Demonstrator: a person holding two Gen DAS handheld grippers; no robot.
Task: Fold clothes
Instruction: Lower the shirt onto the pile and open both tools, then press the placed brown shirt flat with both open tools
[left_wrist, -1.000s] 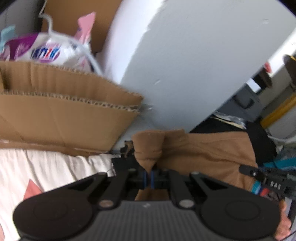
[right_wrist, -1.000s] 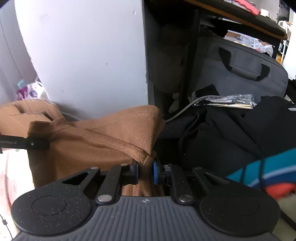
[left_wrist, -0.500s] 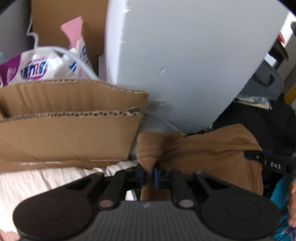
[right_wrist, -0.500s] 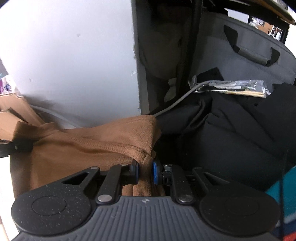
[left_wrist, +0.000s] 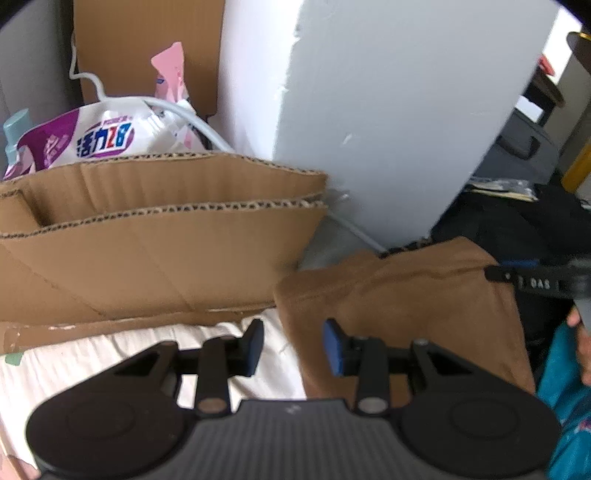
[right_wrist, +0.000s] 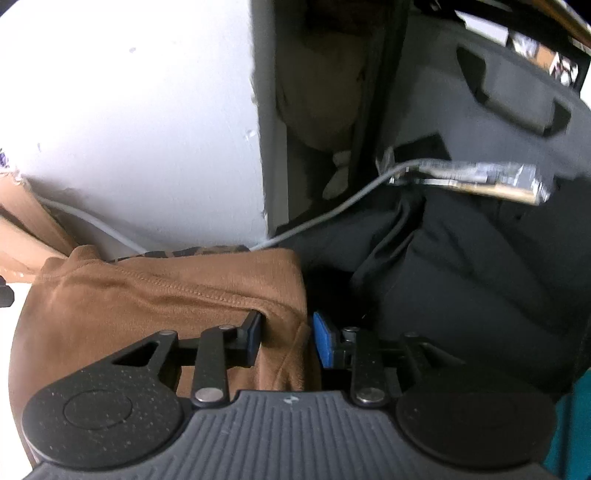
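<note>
**Both tongs let go of the brown garment**

You have the brown garment (left_wrist: 402, 306) lying folded on the pale sheet (left_wrist: 110, 354), just in front of the white panel (left_wrist: 388, 122) and right of the cardboard box (left_wrist: 147, 240) that stands against that panel. It sits there because this is where the fold is meant to rest.

Your left tongs (left_wrist: 293, 347) have just been opening; the jaws stand apart with the garment's near-left corner under the gap, no pad pressing it. Your right tongs (right_wrist: 286, 339) have also just been opening: a ridge of cloth at the garment's right edge, beside the black clothes (right_wrist: 461, 277), lies loosely between the parted jaws.

Both hands pitch steeply down toward the garment, 1 at each near corner. Judged from this, the placing step is done.
</note>
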